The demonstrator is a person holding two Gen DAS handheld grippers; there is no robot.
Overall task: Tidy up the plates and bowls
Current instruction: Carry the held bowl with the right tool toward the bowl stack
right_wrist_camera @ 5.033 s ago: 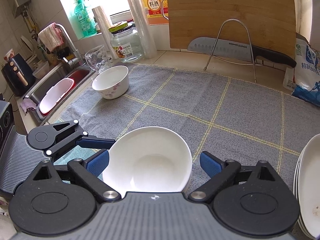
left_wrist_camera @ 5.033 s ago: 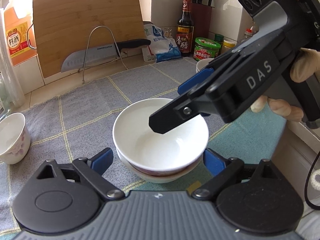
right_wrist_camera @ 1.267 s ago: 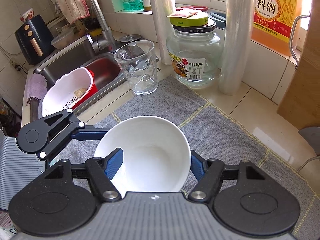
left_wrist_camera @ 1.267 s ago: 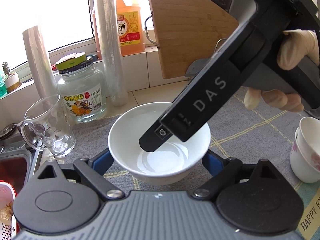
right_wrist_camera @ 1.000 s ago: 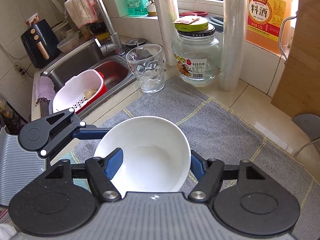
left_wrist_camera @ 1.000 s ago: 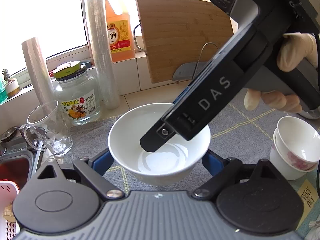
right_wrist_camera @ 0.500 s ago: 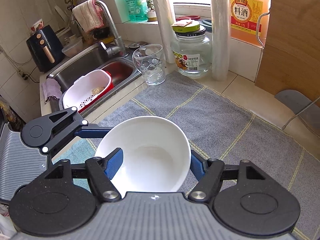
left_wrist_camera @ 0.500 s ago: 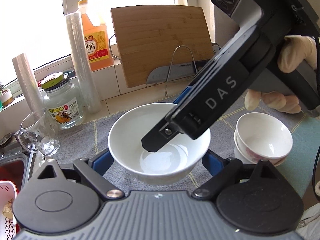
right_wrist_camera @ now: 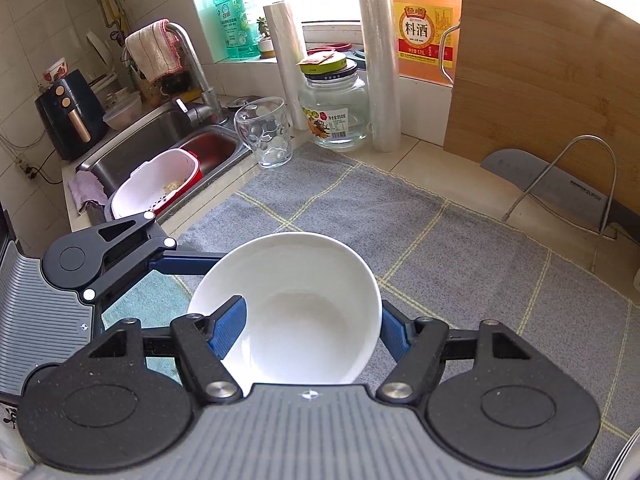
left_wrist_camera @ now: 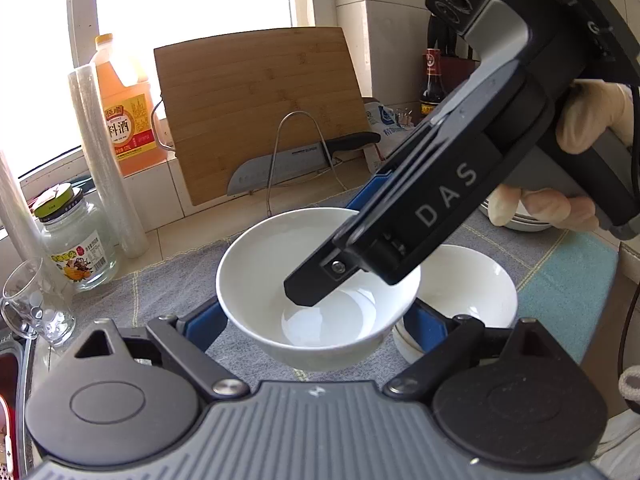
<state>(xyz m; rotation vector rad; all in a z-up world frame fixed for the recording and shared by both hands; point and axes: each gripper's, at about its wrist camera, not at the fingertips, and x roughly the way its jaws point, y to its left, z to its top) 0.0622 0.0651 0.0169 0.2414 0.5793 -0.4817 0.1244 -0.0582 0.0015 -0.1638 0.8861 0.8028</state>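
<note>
A white bowl (left_wrist_camera: pixel 276 276) is held above the grey checked cloth (right_wrist_camera: pixel 460 248). My left gripper (left_wrist_camera: pixel 316 320) is shut on the bowl from both sides. My right gripper (right_wrist_camera: pixel 312 328) is shut on the same bowl (right_wrist_camera: pixel 312 320), one finger inside the rim and one outside; its body shows in the left wrist view (left_wrist_camera: pixel 440 200). A stack of white bowls (left_wrist_camera: pixel 476 284) stands on the cloth just right of the held bowl. White plates (left_wrist_camera: pixel 520 220) sit farther right, behind the gloved hand.
A bamboo cutting board (left_wrist_camera: pixel 260 108), a knife on a wire stand (left_wrist_camera: pixel 296 156), an orange bottle (left_wrist_camera: pixel 124 116), film rolls (left_wrist_camera: pixel 104 160), a glass jar (left_wrist_camera: pixel 76 240) and a glass cup (left_wrist_camera: pixel 32 304) line the back. The sink (right_wrist_camera: pixel 168 148) with a white colander lies at left.
Both grippers have carried the bowl to the right across the cloth, from beside the jar and glass to right next to the stacked bowls. The grips are unchanged.
</note>
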